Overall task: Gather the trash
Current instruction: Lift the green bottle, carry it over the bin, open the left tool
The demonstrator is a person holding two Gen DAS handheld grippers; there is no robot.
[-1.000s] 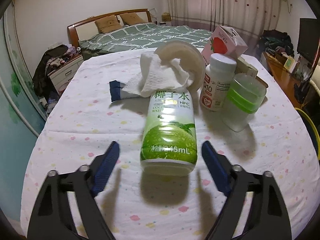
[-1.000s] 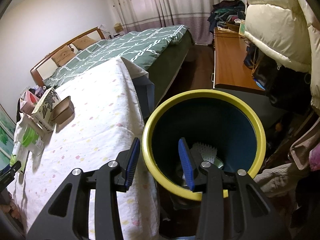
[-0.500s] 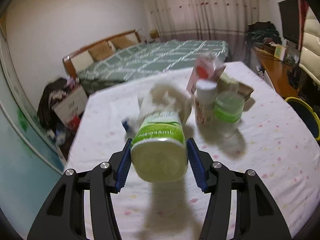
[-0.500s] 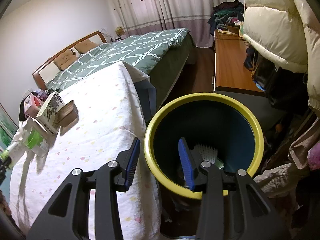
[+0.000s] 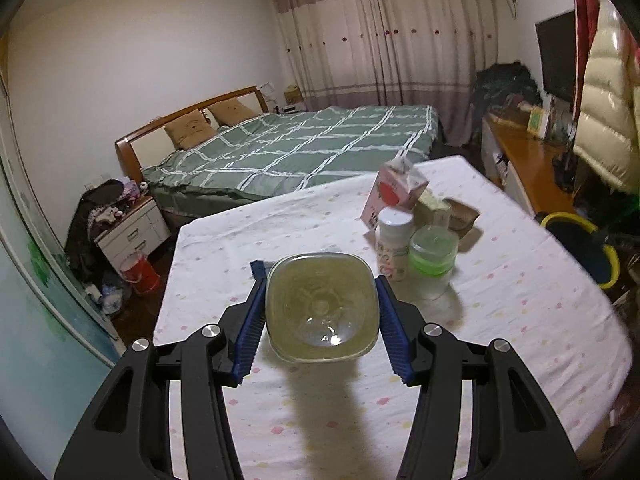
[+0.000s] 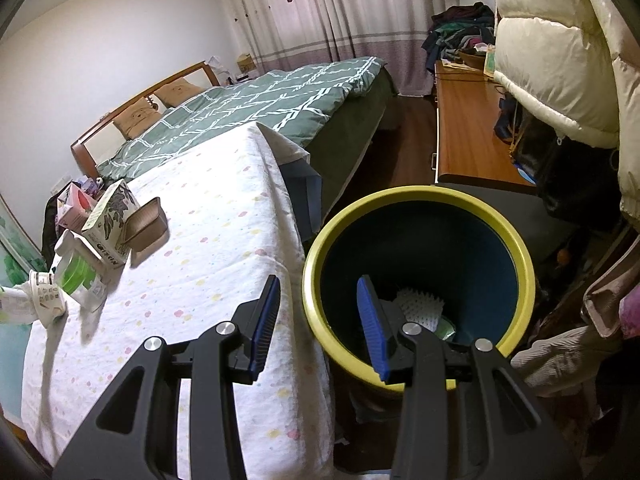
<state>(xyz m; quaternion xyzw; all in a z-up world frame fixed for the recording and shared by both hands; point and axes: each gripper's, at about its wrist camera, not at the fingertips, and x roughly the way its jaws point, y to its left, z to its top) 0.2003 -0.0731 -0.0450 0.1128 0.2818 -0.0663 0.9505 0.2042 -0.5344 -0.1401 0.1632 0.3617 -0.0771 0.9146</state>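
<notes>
Bedroom clutter behind, we keep the left tool (image 5: pixel 320 316) clamped on the bottle (image 5: pixel 322 307) above the counter (image 5: pixel 520 300), carrying it level to the bin (image 6: pixel 418 272) where the right tool (image 6: pixel 318 320) waits agape, empty.

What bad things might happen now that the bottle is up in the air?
The left gripper pinches the bottle only near its base, so it might tilt or slip out. Swinging it toward the yellow bin could knock over the white pill bottle or green-banded cup standing alongside.
</notes>
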